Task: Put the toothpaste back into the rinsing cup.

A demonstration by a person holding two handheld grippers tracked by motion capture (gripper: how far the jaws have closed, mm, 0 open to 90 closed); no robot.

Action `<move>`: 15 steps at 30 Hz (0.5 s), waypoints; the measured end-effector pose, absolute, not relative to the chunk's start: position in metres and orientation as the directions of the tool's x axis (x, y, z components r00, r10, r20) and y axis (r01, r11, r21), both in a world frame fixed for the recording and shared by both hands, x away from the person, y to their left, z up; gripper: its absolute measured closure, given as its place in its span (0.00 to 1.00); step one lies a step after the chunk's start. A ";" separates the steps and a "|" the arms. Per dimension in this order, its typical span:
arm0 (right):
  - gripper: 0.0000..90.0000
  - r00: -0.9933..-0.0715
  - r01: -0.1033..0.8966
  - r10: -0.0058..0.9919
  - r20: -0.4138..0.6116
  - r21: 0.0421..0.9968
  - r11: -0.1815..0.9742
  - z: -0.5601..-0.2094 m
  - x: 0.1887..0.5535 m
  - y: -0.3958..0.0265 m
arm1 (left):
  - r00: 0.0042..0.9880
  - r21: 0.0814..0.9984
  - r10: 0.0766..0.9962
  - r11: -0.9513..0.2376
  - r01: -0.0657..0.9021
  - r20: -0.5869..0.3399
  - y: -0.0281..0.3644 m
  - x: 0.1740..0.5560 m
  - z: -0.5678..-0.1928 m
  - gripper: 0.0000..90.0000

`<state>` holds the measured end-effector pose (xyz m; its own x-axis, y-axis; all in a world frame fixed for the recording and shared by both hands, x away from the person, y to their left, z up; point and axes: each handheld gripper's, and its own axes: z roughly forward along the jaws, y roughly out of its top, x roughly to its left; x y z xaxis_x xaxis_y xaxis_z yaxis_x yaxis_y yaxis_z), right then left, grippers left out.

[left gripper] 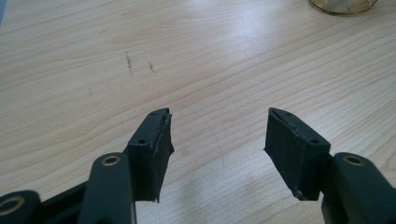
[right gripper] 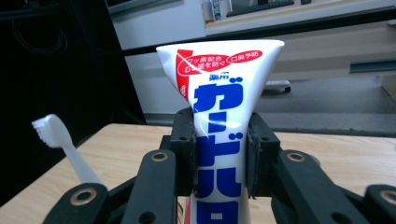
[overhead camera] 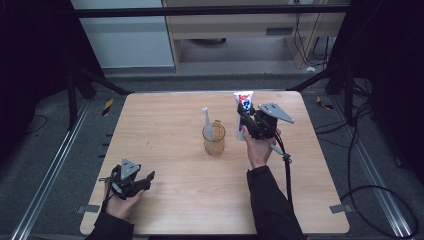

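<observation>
- Our right claw (right gripper: 219,154) is clamped on the tube (right gripper: 219,93), right of the cup (overhead camera: 214,138).
- Tube stands upright, crimped end up.
- Our left claw (left gripper: 217,140) gapes wide, holding nothing.

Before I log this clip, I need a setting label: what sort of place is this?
Probably a lab recording station, not a bathroom: a bare wooden table inside a black frame, cables trailing across grey carpet.

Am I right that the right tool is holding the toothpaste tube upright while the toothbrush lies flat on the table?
Not quite: the toothbrush stands in the glass cup, as the high view shows. The right tool does hold the toothpaste tube upright.
</observation>
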<state>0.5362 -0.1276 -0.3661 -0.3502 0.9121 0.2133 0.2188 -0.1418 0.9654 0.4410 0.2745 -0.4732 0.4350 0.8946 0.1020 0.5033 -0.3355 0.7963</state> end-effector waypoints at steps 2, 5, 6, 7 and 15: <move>0.77 -0.355 0.212 0.909 0.219 0.966 -0.150 -0.366 0.541 -0.123 | 0.431 0.798 0.897 -0.329 0.504 0.098 0.275 0.441 -0.473 0.45; 0.77 -0.358 0.196 0.910 0.209 0.970 -0.145 -0.365 0.545 -0.117 | 0.429 0.800 0.898 -0.327 0.504 0.097 0.276 0.441 -0.473 0.45; 0.77 -0.358 0.191 0.910 0.208 0.971 -0.147 -0.364 0.547 -0.114 | 0.429 0.800 0.898 -0.327 0.503 0.097 0.276 0.441 -0.473 0.45; 0.77 -0.359 0.181 0.911 0.204 0.972 -0.147 -0.364 0.549 -0.113 | 0.429 0.800 0.898 -0.327 0.503 0.097 0.276 0.441 -0.473 0.45; 0.77 -0.353 0.144 0.913 0.205 0.976 -0.164 -0.361 0.562 -0.106 | 0.425 0.801 0.900 -0.322 0.504 0.094 0.278 0.441 -0.473 0.45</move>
<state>0.5618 -0.1057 -0.3607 -0.3528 0.9129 0.2052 0.1437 -0.1638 0.9760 0.4412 0.2780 -0.4727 0.4254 0.9001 0.0937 0.5043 -0.3217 0.8013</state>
